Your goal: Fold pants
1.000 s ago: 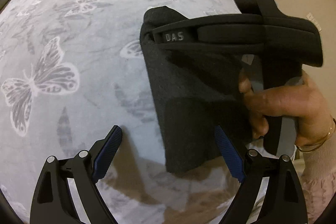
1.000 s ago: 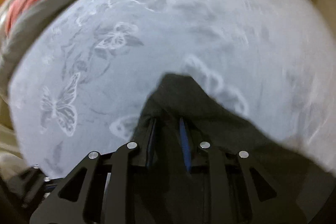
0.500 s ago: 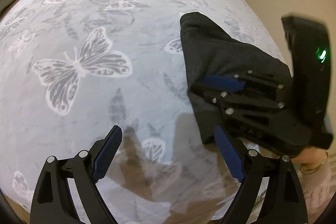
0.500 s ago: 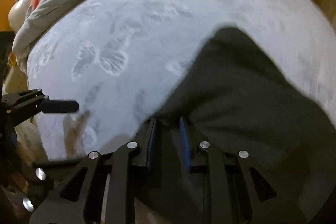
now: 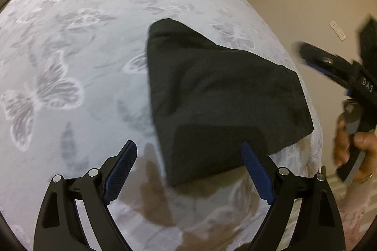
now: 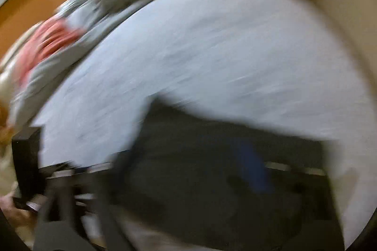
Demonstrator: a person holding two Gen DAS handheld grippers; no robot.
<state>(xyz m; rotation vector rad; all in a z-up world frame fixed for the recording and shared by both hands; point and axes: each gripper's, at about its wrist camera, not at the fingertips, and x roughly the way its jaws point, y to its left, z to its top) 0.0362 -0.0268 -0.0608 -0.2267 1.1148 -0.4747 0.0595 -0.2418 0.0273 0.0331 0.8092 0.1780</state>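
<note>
- Black pants [image 5: 221, 95] lie on the pale butterfly-print bedspread [image 5: 70, 62] as a compact, thick bundle, toward the bed's right edge in the left wrist view; nothing trails out from it.
- Judging from that shape, the folding looks largely done: edges are roughly stacked, though the outline is more wedge than rectangle and the near corner sits unevenly.
- Left gripper [image 5: 188, 171] hovers low over the bedspread with its blue-padded fingers [image 5: 122, 163] spread wide and nothing between them; the right pad's tip overlaps the bundle's near corner, contact unclear.
- Right gripper [image 5: 329, 65] appears off to the right of the bed, clear of the pants, held in the person's right hand [image 5: 353, 152]. It is motion-blurred, and I cannot tell how its fingers stand.
- Right wrist view is heavily smeared: dark fabric [image 6: 212, 168] fills the lower part, with grey and red bedding [image 6: 59, 39] heaped at the far end.
- What seems left, at most, is squaring up the bundle or pressing it flat.
</note>
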